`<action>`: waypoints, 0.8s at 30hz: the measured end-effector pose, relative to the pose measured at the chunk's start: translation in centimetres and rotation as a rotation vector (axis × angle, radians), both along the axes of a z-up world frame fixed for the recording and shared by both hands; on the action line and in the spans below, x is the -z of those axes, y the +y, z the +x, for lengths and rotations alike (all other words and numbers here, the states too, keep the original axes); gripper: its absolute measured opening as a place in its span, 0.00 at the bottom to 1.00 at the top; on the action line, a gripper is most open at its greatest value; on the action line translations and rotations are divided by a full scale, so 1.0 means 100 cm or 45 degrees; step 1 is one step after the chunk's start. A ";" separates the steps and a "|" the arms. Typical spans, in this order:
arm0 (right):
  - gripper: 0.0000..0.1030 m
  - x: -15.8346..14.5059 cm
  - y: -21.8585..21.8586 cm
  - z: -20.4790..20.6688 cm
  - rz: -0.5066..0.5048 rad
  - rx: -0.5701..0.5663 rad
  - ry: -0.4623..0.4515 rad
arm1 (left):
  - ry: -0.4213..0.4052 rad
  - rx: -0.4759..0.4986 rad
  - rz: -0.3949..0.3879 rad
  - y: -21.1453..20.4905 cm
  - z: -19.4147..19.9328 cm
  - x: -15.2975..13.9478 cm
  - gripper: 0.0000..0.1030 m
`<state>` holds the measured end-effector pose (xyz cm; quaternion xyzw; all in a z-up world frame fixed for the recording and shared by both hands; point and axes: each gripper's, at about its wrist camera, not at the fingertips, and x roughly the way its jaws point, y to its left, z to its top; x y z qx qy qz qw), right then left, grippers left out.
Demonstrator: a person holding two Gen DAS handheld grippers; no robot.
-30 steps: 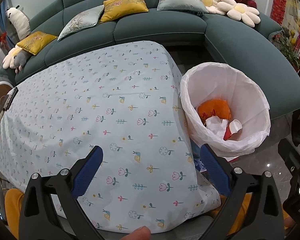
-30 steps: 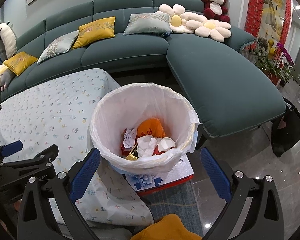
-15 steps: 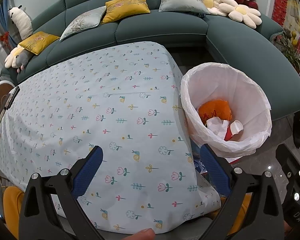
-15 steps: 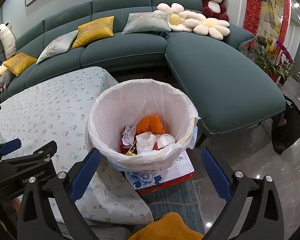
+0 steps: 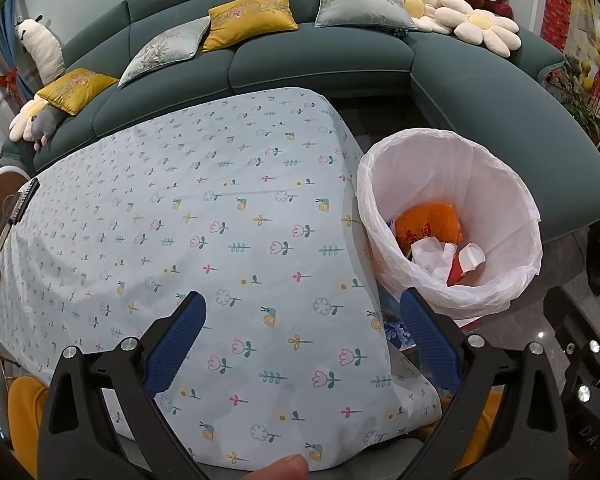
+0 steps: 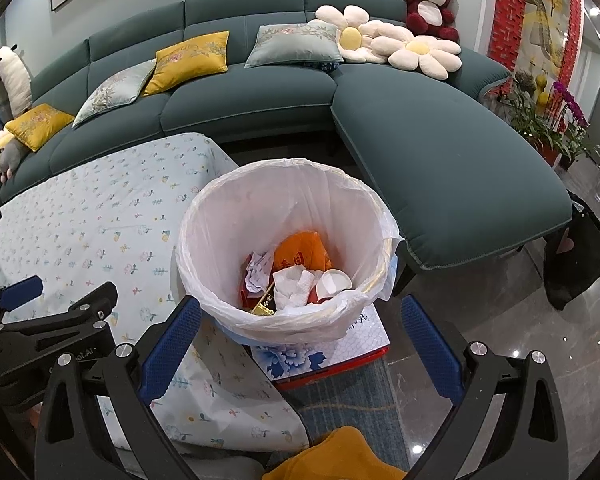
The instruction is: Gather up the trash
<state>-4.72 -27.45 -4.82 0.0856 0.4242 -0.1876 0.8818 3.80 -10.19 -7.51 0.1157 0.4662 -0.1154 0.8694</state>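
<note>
A bin with a white liner [image 6: 204,240] stands right of the table; it also shows in the left wrist view [image 5: 512,184]. Inside lie an orange bag [image 6: 300,252], crumpled white paper [image 6: 294,282], a white cup [image 6: 334,280] and a gold wrapper [image 6: 266,304]. My right gripper [image 6: 300,344] is open and empty, just in front of and above the bin. My left gripper [image 5: 304,344] is open and empty over the near part of the floral tablecloth [image 5: 180,220]. The left gripper's body shows in the right wrist view [image 6: 48,332].
A teal sofa [image 6: 440,152] with cushions and plush toys curves behind the table and the bin. The bin sits on a blue-and-white box [image 6: 324,352]. A dark bag [image 6: 580,264] stands on the glossy floor at right. A flat dark object [image 5: 22,202] lies at the table's left edge.
Both grippers drifted slightly; the bin sits a little lower and nearer in the right wrist view. Both stay open and empty.
</note>
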 end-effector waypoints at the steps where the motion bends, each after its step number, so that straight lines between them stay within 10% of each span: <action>1: 0.94 0.000 -0.001 0.001 0.000 0.000 0.001 | 0.001 0.000 0.000 0.000 0.000 0.000 0.90; 24: 0.94 0.007 -0.005 0.005 0.008 0.002 0.012 | 0.001 0.001 0.020 -0.007 0.002 0.006 0.90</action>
